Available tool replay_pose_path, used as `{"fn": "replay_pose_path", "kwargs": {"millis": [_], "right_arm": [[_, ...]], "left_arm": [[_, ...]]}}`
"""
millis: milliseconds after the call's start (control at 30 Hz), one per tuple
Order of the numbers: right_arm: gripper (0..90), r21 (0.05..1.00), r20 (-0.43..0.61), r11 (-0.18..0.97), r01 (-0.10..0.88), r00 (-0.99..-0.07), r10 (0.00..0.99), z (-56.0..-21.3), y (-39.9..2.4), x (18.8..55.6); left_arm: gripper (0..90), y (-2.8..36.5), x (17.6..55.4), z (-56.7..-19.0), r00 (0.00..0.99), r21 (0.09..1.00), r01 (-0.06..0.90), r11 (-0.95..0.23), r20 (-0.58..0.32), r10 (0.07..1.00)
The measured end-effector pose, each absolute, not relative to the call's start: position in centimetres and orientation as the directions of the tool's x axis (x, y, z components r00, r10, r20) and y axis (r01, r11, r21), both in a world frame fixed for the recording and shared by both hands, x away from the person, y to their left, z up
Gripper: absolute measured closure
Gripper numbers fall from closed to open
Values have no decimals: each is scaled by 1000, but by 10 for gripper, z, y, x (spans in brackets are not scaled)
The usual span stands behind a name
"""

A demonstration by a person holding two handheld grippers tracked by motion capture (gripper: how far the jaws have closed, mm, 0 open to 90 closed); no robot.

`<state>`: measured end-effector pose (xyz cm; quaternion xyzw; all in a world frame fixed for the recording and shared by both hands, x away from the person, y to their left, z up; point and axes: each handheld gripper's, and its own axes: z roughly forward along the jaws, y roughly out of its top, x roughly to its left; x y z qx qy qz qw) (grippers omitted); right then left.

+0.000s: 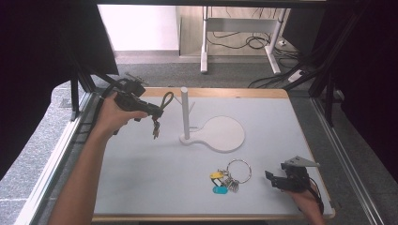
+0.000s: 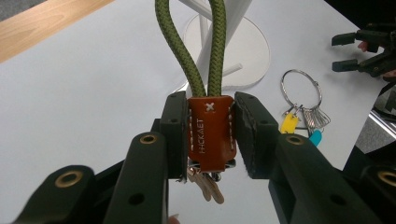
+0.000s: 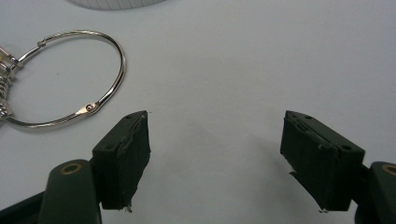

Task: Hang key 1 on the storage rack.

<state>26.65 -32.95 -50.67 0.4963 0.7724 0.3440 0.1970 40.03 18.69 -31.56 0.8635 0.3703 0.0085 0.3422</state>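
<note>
My left gripper [image 1: 157,110] [image 2: 210,130] is shut on the brown leather tab [image 2: 210,133] of a keychain. Its green rope loop [image 1: 167,99] [image 2: 198,51] rises toward the white peg stand [image 1: 185,112] [image 2: 219,42], and keys [image 1: 155,130] [image 2: 208,189] dangle below the tab. The gripper hovers above the table, just left of the stand's post. A large metal key ring [image 1: 238,169] [image 3: 70,77] [image 2: 301,88] with keys and yellow and blue tags [image 1: 217,182] [image 2: 289,123] lies on the table at the front. My right gripper [image 1: 272,179] [image 3: 215,158] rests open beside it, nothing between its fingers.
The stand's round white base [image 1: 223,133] sits mid-table. The white table top [image 1: 141,178] has a wooden edge [image 1: 225,93]. Black frame posts [image 1: 77,93] stand at the left and right. A desk frame and cables [image 1: 244,42] lie on the floor beyond.
</note>
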Motion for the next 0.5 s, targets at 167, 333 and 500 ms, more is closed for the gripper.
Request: {"fn": "replay_pose_path", "kwargs": {"millis": [167, 333, 500], "right_arm": [[247, 727, 41, 263, 635, -423, 905, -506, -331, 266], [247, 727, 38, 266, 632, -425, 904, -507, -330, 267], [251, 733, 29, 264, 627, -416, 909, -507, -329, 266]], "left_arm": [[667, 186, 406, -318, 723, 587, 639, -496, -241, 647], [667, 185, 410, -317, 724, 587, 641, -495, -247, 644], [667, 184, 415, -317, 722, 585, 645, -492, -252, 645]]}}
